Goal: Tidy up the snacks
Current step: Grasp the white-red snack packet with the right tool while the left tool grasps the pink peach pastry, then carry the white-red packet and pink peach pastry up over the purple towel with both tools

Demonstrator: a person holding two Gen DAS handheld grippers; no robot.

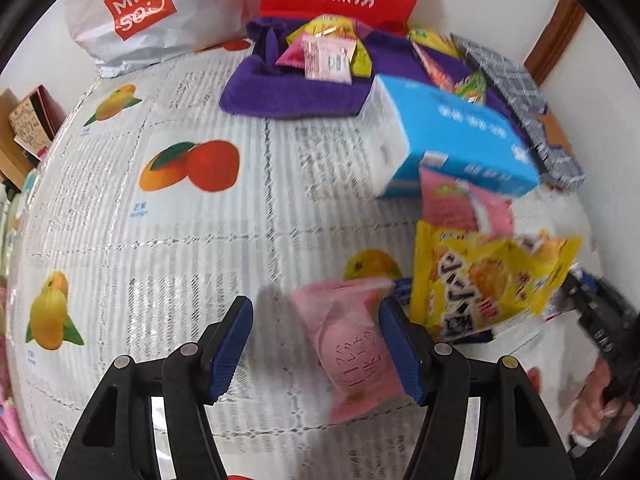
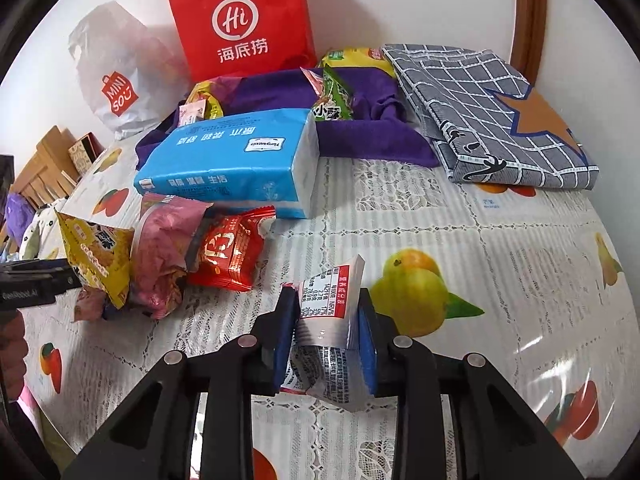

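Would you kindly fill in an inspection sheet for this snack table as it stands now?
Surface: fruit-print tablecloth, lace overlay.
Job's things: pink snack packet between the left gripper fingers; white snack packet clamped in the right gripper; more snacks on the purple cloth.
Clutter: blue tissue pack, checked cloth.
Grippers: left open, right shut.
Cables: nothing seen.
Surroundings: red paper bag, white plastic bag, wall.

Both pictures are bright, with soft, even light. The left wrist view is smeared with blur, most of all on the blue tissue pack (image 1: 452, 140) and the snacks just below it. The right wrist view is sharp. White glare shines on the tablecloth (image 2: 532, 280) to the right of that pack. Shadows are pale. The edges bend round and turn black
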